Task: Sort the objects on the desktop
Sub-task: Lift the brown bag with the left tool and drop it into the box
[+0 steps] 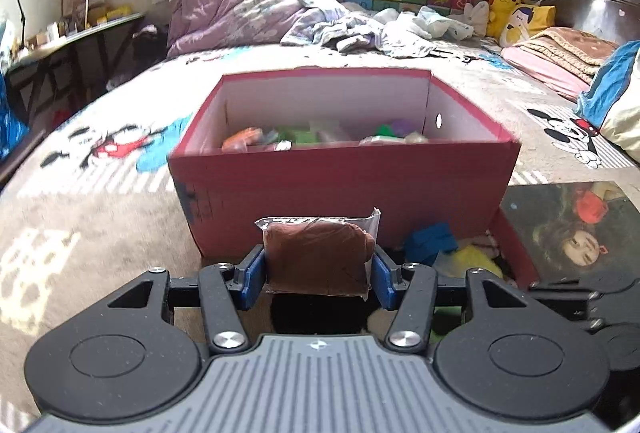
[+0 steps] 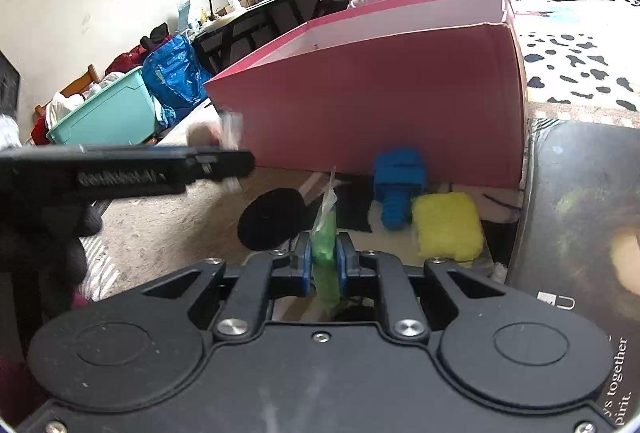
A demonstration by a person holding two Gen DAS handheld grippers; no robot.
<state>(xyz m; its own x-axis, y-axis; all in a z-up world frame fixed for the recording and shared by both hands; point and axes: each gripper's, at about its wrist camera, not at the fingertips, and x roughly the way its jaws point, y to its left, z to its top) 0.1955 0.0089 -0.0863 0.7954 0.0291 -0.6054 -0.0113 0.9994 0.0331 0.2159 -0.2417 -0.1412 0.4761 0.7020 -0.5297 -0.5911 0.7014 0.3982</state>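
A brown packet is clamped between the blue pads of the left gripper, and a green packet is pinched edge-on between the pads of the right gripper; both tools are thus closed on a load. Straight ahead of the left gripper a red box is seen, open at the top, with several wrapped items of mixed colours already lying inside. Ahead of the right gripper, at the foot of the box wall, a blue block and a yellow block are left on the bed cover, close together, and a black disc is seen just left of the green packet. A dark book lies to the right. The step in hand is judged to be the carrying of both packets to the box. For the next move each packet would need to be raised above the near rim, brought over the opening and released; the rim stands higher than both loads, so the wall could be struck if the lift is cut short. The blocks and disc are judged still unsorted.
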